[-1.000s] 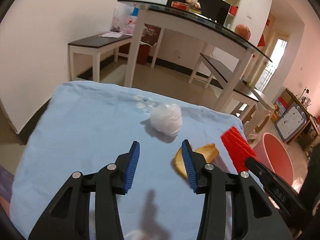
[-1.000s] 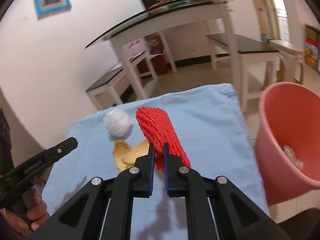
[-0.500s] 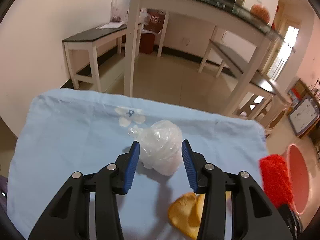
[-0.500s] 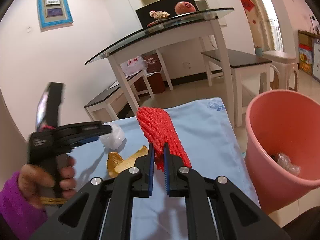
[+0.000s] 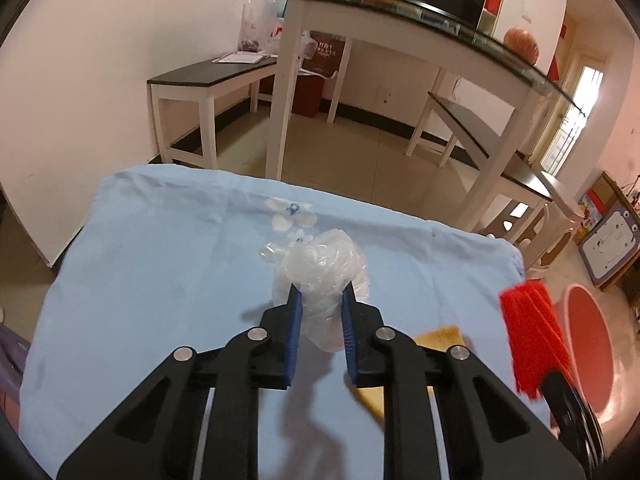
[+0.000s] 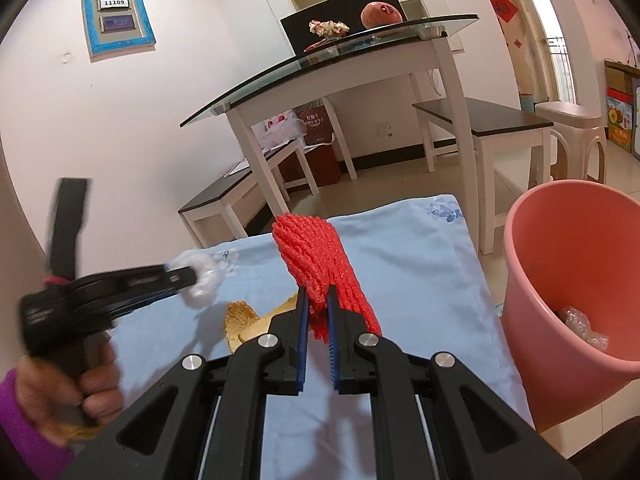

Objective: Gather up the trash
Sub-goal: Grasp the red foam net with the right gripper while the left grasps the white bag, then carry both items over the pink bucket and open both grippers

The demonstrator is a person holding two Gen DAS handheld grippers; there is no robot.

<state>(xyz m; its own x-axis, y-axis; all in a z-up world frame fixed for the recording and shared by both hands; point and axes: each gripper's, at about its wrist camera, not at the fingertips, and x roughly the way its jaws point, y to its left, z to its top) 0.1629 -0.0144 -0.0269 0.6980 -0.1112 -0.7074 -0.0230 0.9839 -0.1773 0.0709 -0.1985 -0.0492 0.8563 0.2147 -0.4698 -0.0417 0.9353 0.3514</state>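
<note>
left tongs (image 5: 319, 300) are closing on the crumpled clear plastic ball (image 5: 320, 268) sitting on the blue-covered surface (image 5: 160, 264), just past the orange peel (image 6: 240, 316), while right tongs (image 6: 317, 300) pinch the red foam net (image 6: 320, 256) beside the pink bucket (image 6: 560, 280)

The number "11109" stands on a small white display in the blue-framed wall panel (image 6: 118, 16).

The left claw (image 6: 192, 278) and the hand (image 6: 76, 396) gripping it are motion-blurred in the right wrist view. The left claw's arm hides much of the orange peel (image 5: 440, 338). The pink bucket (image 6: 568, 280) is cropped by the frame edge.
</note>
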